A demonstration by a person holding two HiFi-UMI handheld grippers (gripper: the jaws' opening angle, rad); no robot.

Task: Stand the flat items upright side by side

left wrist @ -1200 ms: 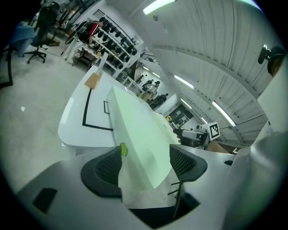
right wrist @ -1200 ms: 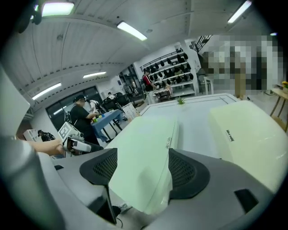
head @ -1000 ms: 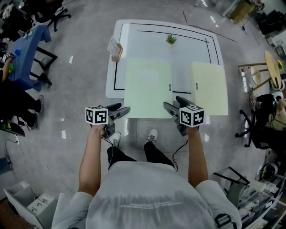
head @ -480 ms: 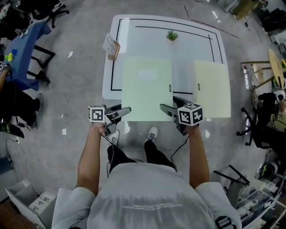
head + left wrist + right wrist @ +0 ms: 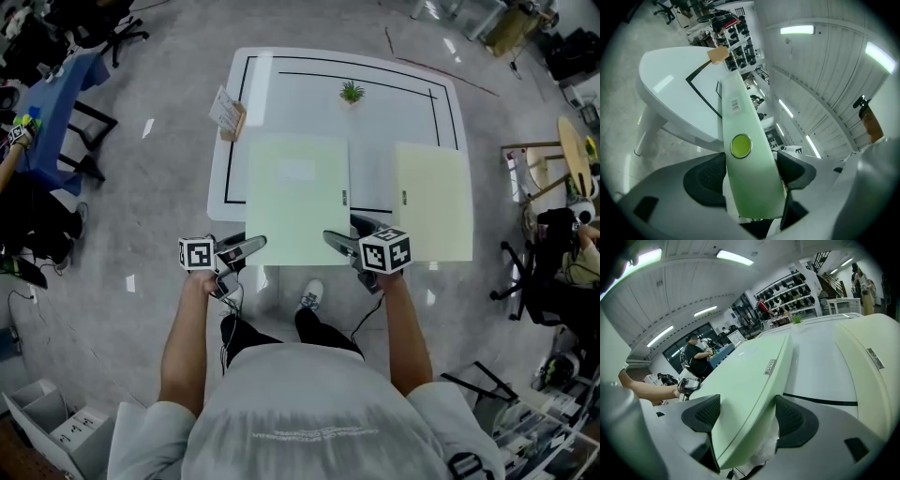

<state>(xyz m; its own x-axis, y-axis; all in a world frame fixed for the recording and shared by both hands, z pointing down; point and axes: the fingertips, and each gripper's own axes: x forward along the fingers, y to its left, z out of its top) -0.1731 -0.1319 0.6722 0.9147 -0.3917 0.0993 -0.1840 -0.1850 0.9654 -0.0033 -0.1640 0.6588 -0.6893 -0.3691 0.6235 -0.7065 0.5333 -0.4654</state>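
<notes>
Both tongs stand released, jaws spread, each straddling a near corner of the pale green snap folder [image 5: 296, 197]: the left tongs [image 5: 253, 247] at its left corner and the right tongs [image 5: 339, 234] at its right, with no pad seen pressing. The folder lies flat with its long axis running straight ahead of the tongs across the white desk [image 5: 375, 103], its near short edge overhanging the desk rim between them, equally close to both hands. Two folders are in view, the second being a pale yellow folder [image 5: 433, 202] lying flat just outside the right tongs, along with one small potted plant [image 5: 352, 91] and one card stand [image 5: 228, 112] far ahead.
</notes>
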